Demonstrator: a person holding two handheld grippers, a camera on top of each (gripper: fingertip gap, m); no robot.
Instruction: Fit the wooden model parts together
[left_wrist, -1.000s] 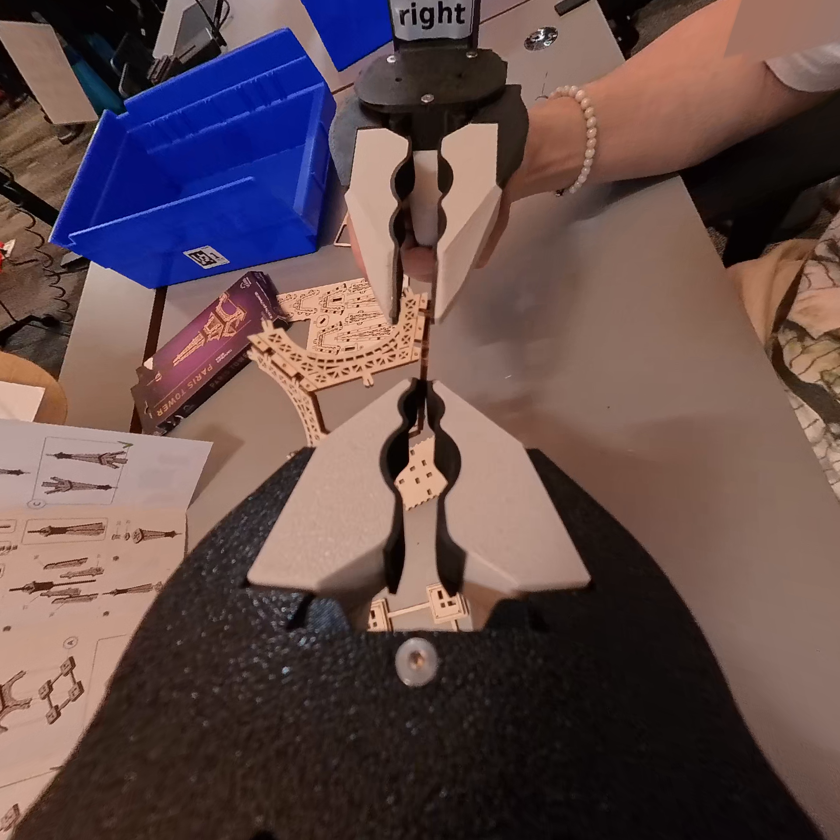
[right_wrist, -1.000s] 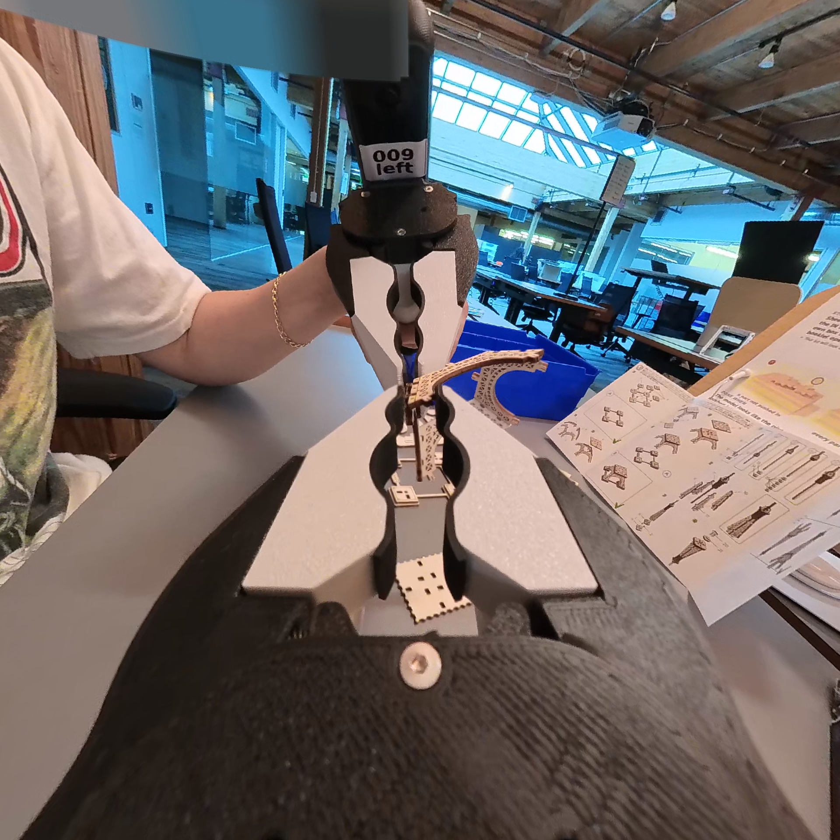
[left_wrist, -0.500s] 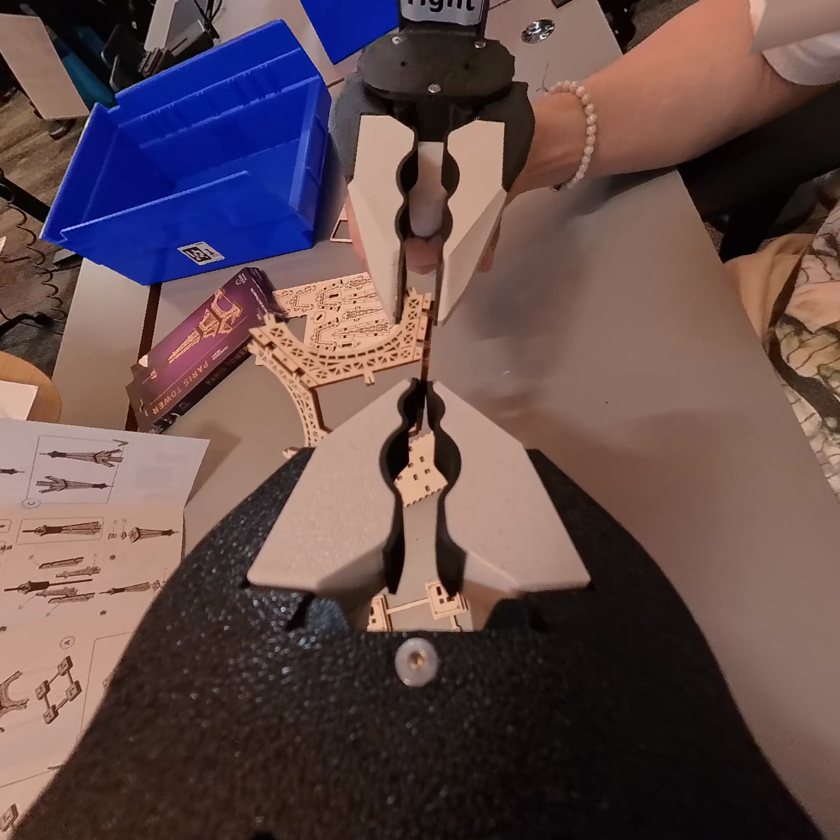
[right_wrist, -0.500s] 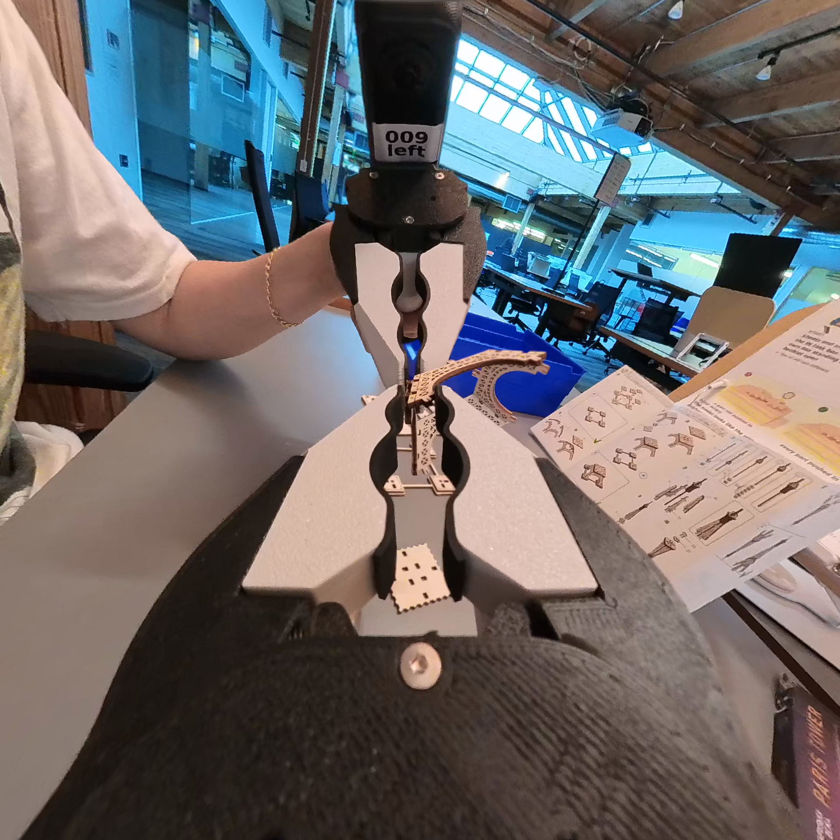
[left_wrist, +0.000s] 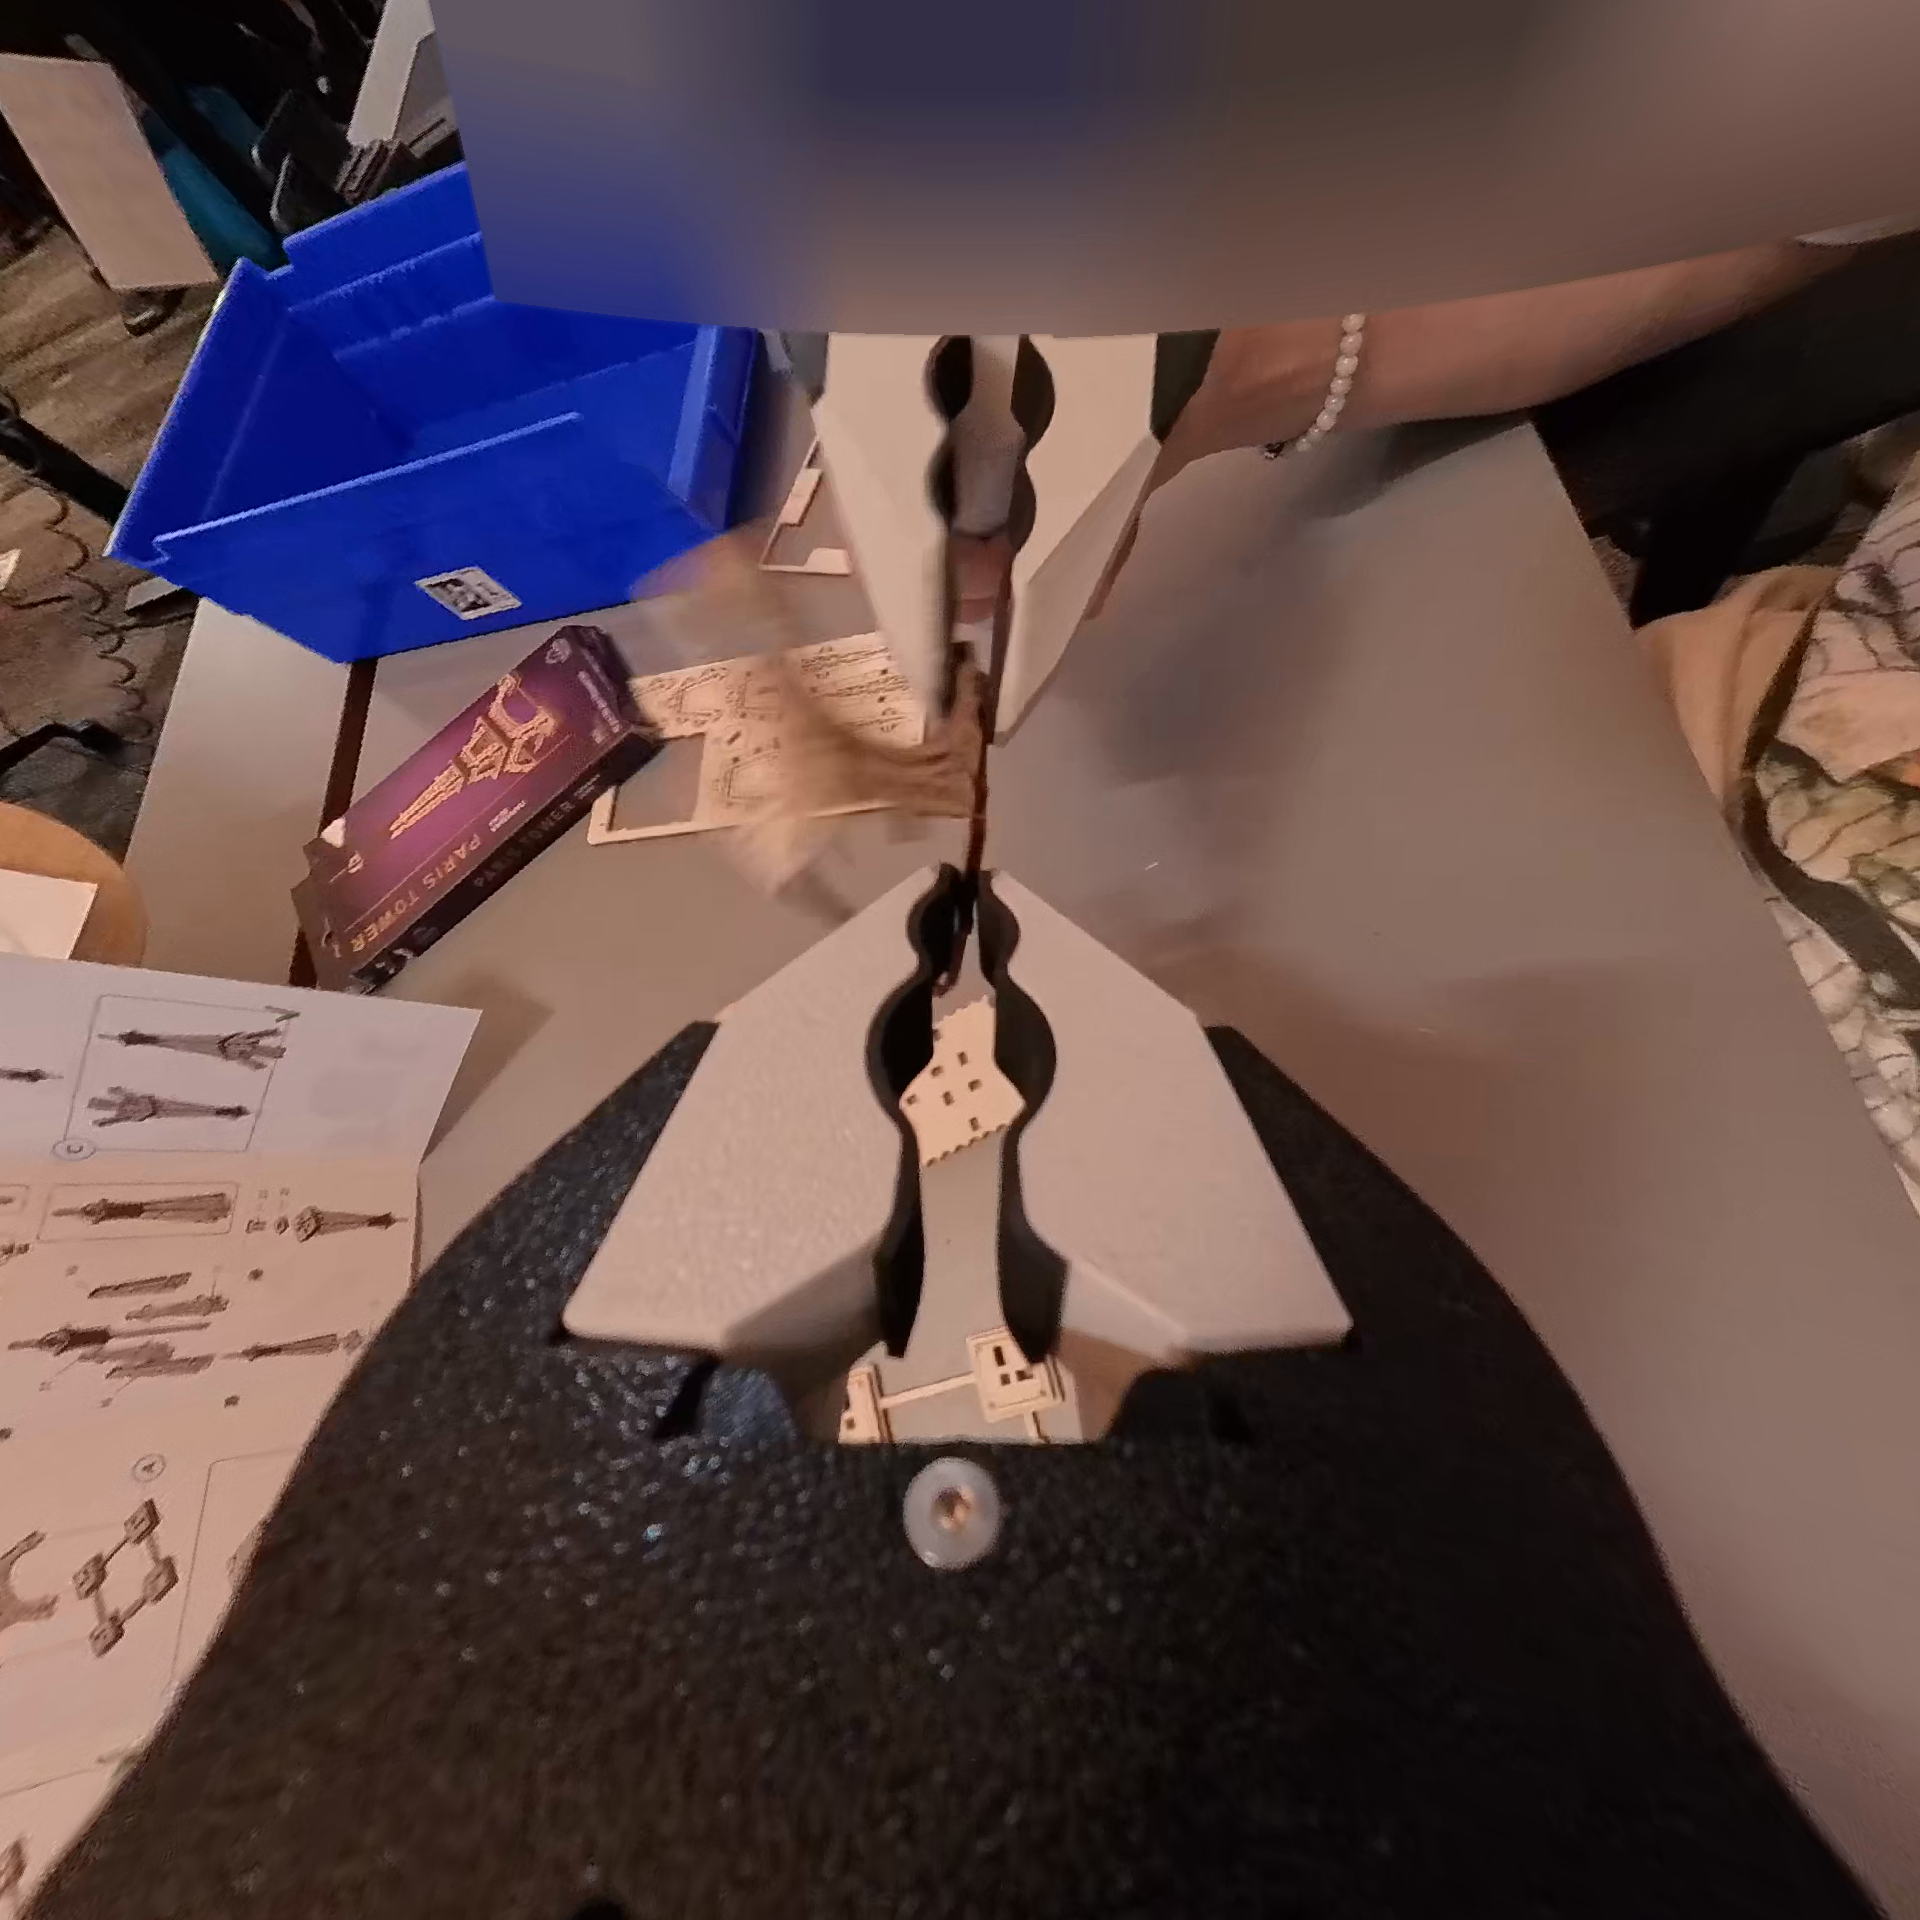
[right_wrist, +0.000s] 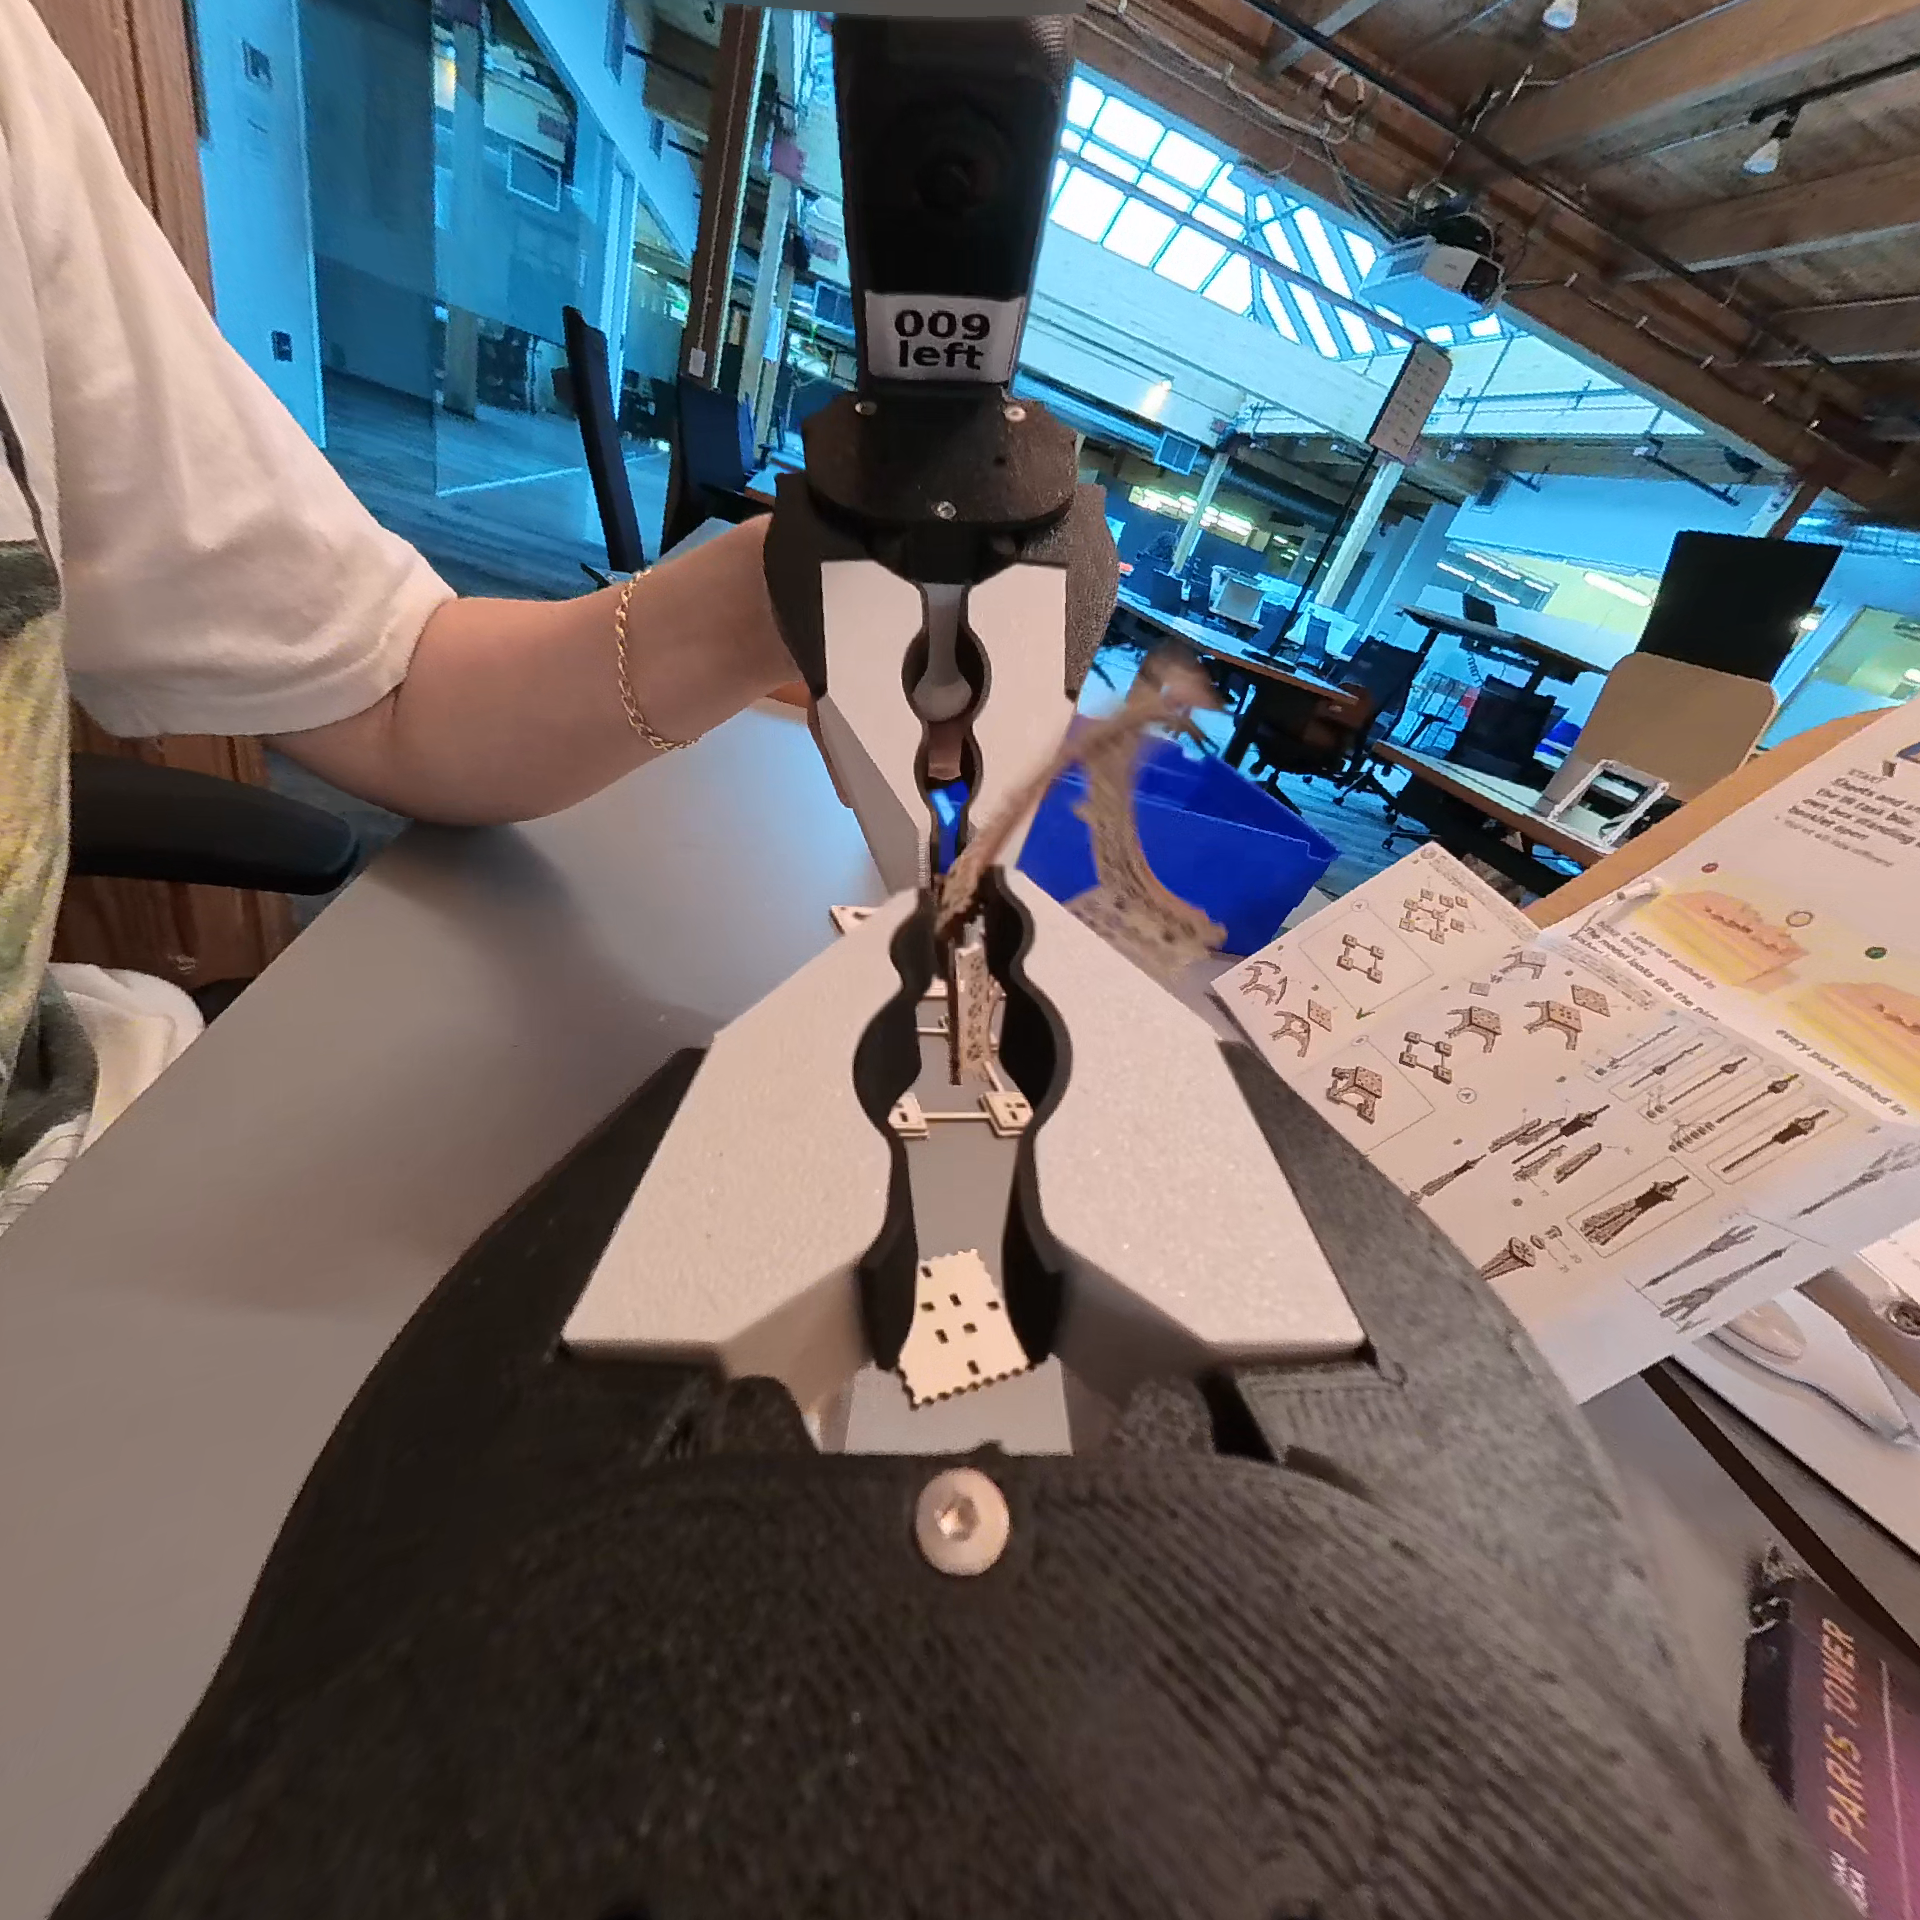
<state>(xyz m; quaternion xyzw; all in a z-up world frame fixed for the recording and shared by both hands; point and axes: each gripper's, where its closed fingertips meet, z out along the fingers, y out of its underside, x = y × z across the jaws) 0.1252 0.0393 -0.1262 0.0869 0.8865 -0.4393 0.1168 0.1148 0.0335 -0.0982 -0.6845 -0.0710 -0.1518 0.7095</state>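
- Together, two grey two-finger grippers are seen tip to tip above one grey table (left_wrist: 1351, 935): the left gripper (left_wrist: 966, 883) in the near foreground of its own view, the right gripper (right_wrist: 961, 904) likewise in its own.
- One thin dark-edged wooden lattice piece (left_wrist: 977, 810) is clamped edge-on between the left gripper's closed fingertips.
- One blurred pale wooden arch section (right_wrist: 1101, 821) is pinched by the right gripper's closed fingers; it sweeps up and to the right of those tips, and it touches the lattice piece just ahead of them.
- One small square wooden plate with five holes (right_wrist: 961, 1335) lies on the table below the right gripper's fingers.
- One small open wooden square frame (right_wrist: 956, 1112) is seen through the right gripper's gap.
- One blue plastic bin (left_wrist: 416, 447) stands far ahead and left of the left gripper.
- One purple cardboard box (left_wrist: 468, 821) lies left of the left gripper's tips.
- One flat sheet of laser-cut wooden parts (left_wrist: 769, 727) lies just beyond that box.
- One printed instruction sheet (left_wrist: 156, 1195) lies at the left gripper's left flank.
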